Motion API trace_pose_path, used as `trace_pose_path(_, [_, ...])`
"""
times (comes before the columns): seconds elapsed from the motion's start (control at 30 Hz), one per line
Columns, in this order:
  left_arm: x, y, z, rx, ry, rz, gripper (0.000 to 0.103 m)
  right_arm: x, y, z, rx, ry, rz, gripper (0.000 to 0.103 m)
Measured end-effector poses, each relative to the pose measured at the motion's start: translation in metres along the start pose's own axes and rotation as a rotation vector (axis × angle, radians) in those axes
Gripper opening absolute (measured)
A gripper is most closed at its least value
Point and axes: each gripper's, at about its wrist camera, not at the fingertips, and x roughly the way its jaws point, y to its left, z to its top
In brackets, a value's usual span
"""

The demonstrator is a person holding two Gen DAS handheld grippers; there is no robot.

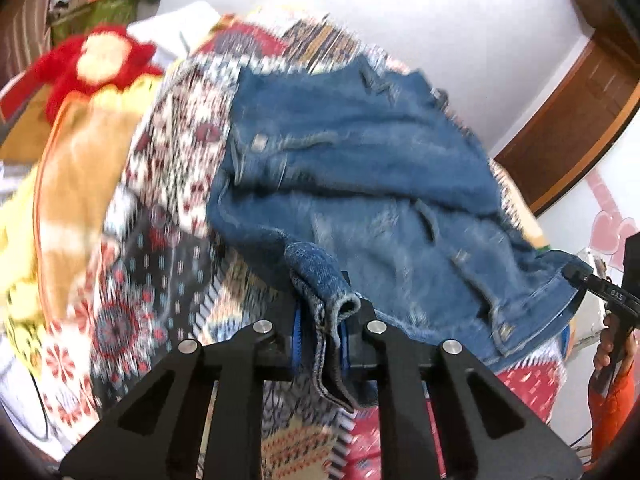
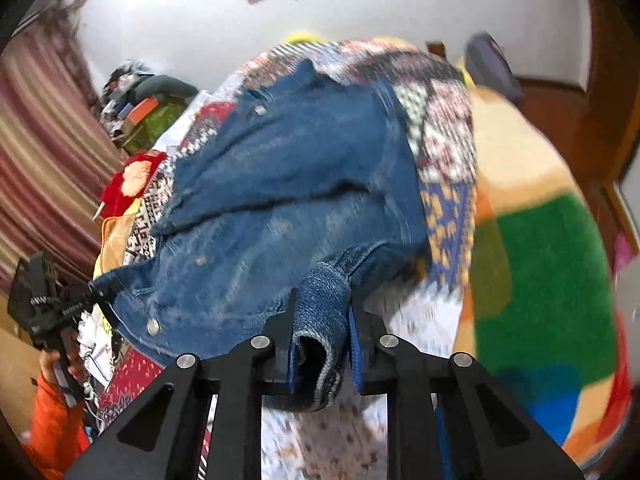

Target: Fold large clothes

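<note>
Nearest the lens in the left wrist view, the left claw (image 1: 322, 334) is clamped on a bunched cuff of a blue denim jacket (image 1: 360, 176), a fold of hem hanging down between its blue pads. In the right wrist view the right claw (image 2: 322, 344) grips another rolled cuff of the same denim jacket (image 2: 288, 184) in the same way, jaws narrow and pressing the cloth.

Beyond both claws the jacket spreads out, front side up with metal snap buttons showing, its near edge lifted off a bed covered by a patchwork quilt (image 1: 176, 168) of red, white and black prints. The body of the jacket still lies on the quilt farther back. Both views are blurred.

At the far right of the left wrist view, a hand (image 1: 612, 344) on a black handle and an orange sleeve (image 1: 612, 412) appear beside the jacket's edge.

To the left of the jacket lies a red and yellow plush toy (image 1: 92, 64); on the right side of the bed, a blanket (image 2: 536, 272) in tan, green, blue and red blocks. Farthest off stand a white wall (image 1: 440, 16), a striped curtain (image 2: 44, 152) and a brown wooden door frame (image 1: 576, 120).
</note>
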Motion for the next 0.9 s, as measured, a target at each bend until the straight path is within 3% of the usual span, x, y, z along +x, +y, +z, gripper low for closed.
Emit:
trace_pose_path(0.27, [-0.015,-0.015,0.079,0.039,-0.134,-0.039,0.012,0.002,0.028,0.086,-0.117,-0.118,-0.019,0.013])
trace_pose_path(0.53, [-0.007,-0.019,0.181,0.075,-0.248,-0.027,0.012,0.024,0.030,0.205,-0.103,-0.214,-0.047,0.013])
trace_pose_path(0.7, [0.035,-0.006,0.231,0.036,-0.231,0.012,0.012,0.073,0.025,0.270,-0.085,-0.211,-0.103,0.013])
trace_pose_path(0.9, [0.121,0.036,0.253,-0.060,-0.113,0.049,0.012,0.171,0.000,0.298,-0.051,-0.114,-0.170,0.013])
